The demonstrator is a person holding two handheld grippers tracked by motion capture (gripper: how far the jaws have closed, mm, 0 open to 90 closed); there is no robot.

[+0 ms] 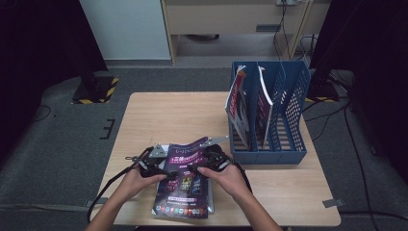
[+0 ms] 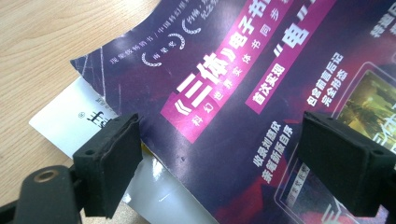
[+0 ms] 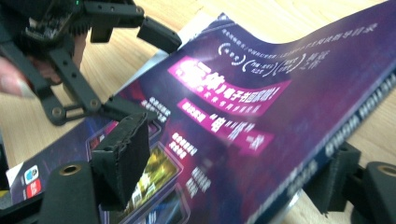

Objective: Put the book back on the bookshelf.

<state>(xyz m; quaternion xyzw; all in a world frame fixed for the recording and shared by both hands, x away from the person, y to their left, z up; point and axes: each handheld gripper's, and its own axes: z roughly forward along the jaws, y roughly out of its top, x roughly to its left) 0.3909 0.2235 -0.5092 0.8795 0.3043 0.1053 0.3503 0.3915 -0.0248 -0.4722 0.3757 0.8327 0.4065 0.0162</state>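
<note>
Purple magazine (image 1: 185, 180) lies at the near edge of the table (image 1: 159, 115), between the two hands, on top of a white booklet (image 2: 70, 119) whose corner sticks out under it. Cover carries pink bands with white print. Its far right part is lifted and curved off the table, spine edge raised.

Right gripper (image 3: 233, 179) — jaws wide apart, one pad above the cover, the other below the raised spine edge; the magazine sits between them, not clamped. Right hand (image 1: 230, 177) is at the magazine's right side.

Left gripper (image 2: 219, 161) — jaws spread wide, both pads over the cover near its upper left corner, nothing held. Left hand (image 1: 136, 179) is at the magazine's left edge.

Farther right on the table stands a blue file rack (image 1: 284, 110), with two magazines (image 1: 248, 108) upright in its left slots, well apart from the hands.
</note>
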